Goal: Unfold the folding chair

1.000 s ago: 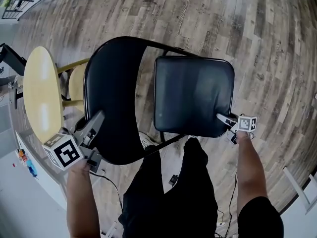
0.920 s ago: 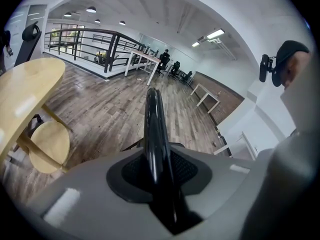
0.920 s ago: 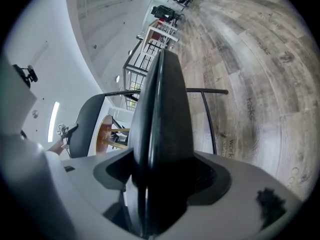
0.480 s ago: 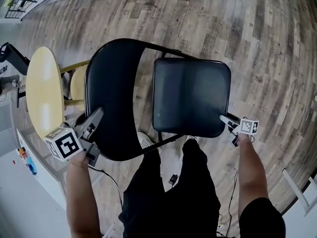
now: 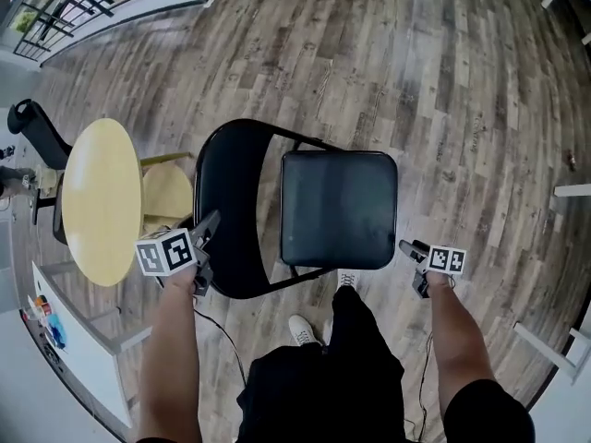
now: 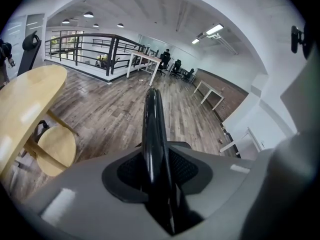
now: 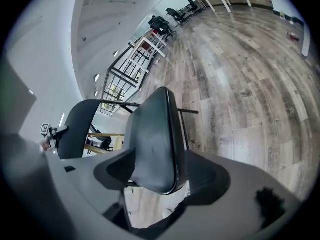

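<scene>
While standing over the unfolded folding chair (image 5: 305,201) on the plank floor (image 5: 443,81), beside a round table (image 5: 102,201), clamps the left gripper (image 5: 205,229) on the black rim of the backrest (image 5: 231,210), pads pressed to it. Holds the right gripper (image 5: 409,247) just beside the near corner of the seat (image 5: 346,215), jaws wide apart, gripping nothing.
</scene>
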Demonstrator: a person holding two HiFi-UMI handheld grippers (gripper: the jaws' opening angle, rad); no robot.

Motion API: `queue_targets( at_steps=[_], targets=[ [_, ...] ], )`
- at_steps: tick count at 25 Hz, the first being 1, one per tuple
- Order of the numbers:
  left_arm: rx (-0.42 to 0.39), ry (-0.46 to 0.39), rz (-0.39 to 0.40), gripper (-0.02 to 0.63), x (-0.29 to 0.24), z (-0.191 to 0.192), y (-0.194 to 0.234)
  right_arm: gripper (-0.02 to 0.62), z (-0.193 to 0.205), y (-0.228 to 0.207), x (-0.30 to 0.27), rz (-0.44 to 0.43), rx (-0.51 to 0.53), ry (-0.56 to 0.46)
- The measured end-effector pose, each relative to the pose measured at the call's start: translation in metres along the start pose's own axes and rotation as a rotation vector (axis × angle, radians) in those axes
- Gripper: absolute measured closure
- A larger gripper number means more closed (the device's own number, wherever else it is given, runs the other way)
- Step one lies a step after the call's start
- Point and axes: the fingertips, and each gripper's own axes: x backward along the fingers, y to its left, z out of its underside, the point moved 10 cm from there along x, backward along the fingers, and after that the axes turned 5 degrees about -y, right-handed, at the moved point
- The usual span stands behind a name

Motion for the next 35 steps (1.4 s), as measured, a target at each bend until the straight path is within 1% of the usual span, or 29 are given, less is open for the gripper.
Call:
queue_targets(
  at_steps=[1, 4, 6, 8, 9, 10, 11, 12, 15, 17, 20, 21, 22, 23, 24, 25, 26, 28, 29, 30, 31, 32, 33, 34, 35],
  targets=[
    [-0.003, 0.000, -0.015, 0.495, 0.001, 0.000, 0.000, 0.270, 0.009, 0.013, 0.004, 0.010, 0.015, 0.010],
    [-0.029, -0.017, -0.038, 0.483, -0.002, -0.005, -0.006, 0.270, 0.037, 0.051, 0.013, -0.010, 0.048, 0.017],
    [-0.064, -0.020, -0.046, 0.480, -0.007, -0.006, -0.008, 0.270, 0.061, 0.070, 0.023, -0.001, 0.023, -0.008],
    [-0.090, -0.011, -0.054, 0.472, -0.008, -0.002, -0.008, 0.270, 0.088, 0.084, 0.037, 0.048, -0.029, -0.036],
    [-0.097, -0.009, -0.050, 0.463, -0.007, -0.001, -0.008, 0.270, 0.100, 0.091, 0.045, 0.074, -0.053, -0.046],
    [-0.101, -0.018, -0.038, 0.436, -0.005, 0.000, -0.007, 0.270, 0.111, 0.101, 0.053, 0.090, -0.068, -0.054],
    [-0.103, -0.043, -0.024, 0.409, 0.000, -0.001, -0.006, 0.270, 0.121, 0.112, 0.061, 0.092, -0.072, -0.064],
    [-0.101, -0.084, -0.013, 0.402, 0.008, -0.003, -0.004, 0.270, 0.129, 0.123, 0.069, 0.082, -0.066, -0.076],
    [-0.071, -0.222, 0.010, 0.400, 0.041, -0.009, 0.003, 0.270, 0.149, 0.159, 0.093, 0.023, -0.021, -0.129],
    [-0.029, -0.276, 0.026, 0.402, 0.068, 0.000, 0.009, 0.272, 0.166, 0.178, 0.109, 0.006, 0.018, -0.160],
    [0.020, -0.327, 0.065, 0.410, 0.115, 0.028, 0.014, 0.276, 0.189, 0.211, 0.131, 0.009, 0.084, -0.199],
    [0.021, -0.328, 0.079, 0.413, 0.130, 0.041, 0.013, 0.304, 0.195, 0.224, 0.138, 0.007, 0.114, -0.214],
    [0.014, -0.321, 0.088, 0.424, 0.144, 0.056, 0.010, 0.378, 0.199, 0.237, 0.146, 0.003, 0.151, -0.233],
    [0.000, -0.304, 0.092, 0.471, 0.156, 0.074, 0.007, 0.459, 0.203, 0.250, 0.154, 0.000, 0.190, -0.257],
    [-0.019, -0.275, 0.090, 0.518, 0.166, 0.092, 0.003, 0.555, 0.206, 0.261, 0.162, -0.005, 0.220, -0.284],
    [-0.043, -0.229, 0.086, 0.549, 0.174, 0.112, -0.001, 0.586, 0.209, 0.271, 0.168, -0.015, 0.234, -0.314],
    [-0.069, -0.169, 0.087, 0.598, 0.180, 0.132, -0.004, 0.588, 0.213, 0.281, 0.172, -0.034, 0.232, -0.346],
    [-0.116, -0.045, 0.116, 0.598, 0.188, 0.171, -0.012, 0.589, 0.222, 0.300, 0.180, -0.107, 0.188, -0.411],
    [-0.142, 0.005, 0.141, 0.598, 0.193, 0.190, -0.017, 0.589, 0.227, 0.311, 0.185, -0.172, 0.148, -0.450],
    [-0.169, 0.045, 0.169, 0.600, 0.200, 0.207, -0.023, 0.589, 0.232, 0.322, 0.190, -0.261, 0.101, -0.495],
    [-0.192, 0.071, 0.196, 0.598, 0.208, 0.222, -0.030, 0.589, 0.236, 0.333, 0.196, -0.361, 0.060, -0.544],
    [-0.204, 0.084, 0.221, 0.598, 0.216, 0.234, -0.037, 0.589, 0.236, 0.347, 0.203, -0.452, 0.040, -0.585],
    [-0.202, 0.084, 0.244, 0.598, 0.224, 0.243, -0.044, 0.589, 0.234, 0.361, 0.209, -0.517, 0.041, -0.610],
    [-0.187, 0.077, 0.263, 0.600, 0.233, 0.250, -0.051, 0.589, 0.232, 0.376, 0.215, -0.553, 0.050, -0.615],
    [-0.164, 0.069, 0.279, 0.600, 0.242, 0.257, -0.058, 0.589, 0.230, 0.391, 0.220, -0.569, 0.062, -0.602]
  ],
)
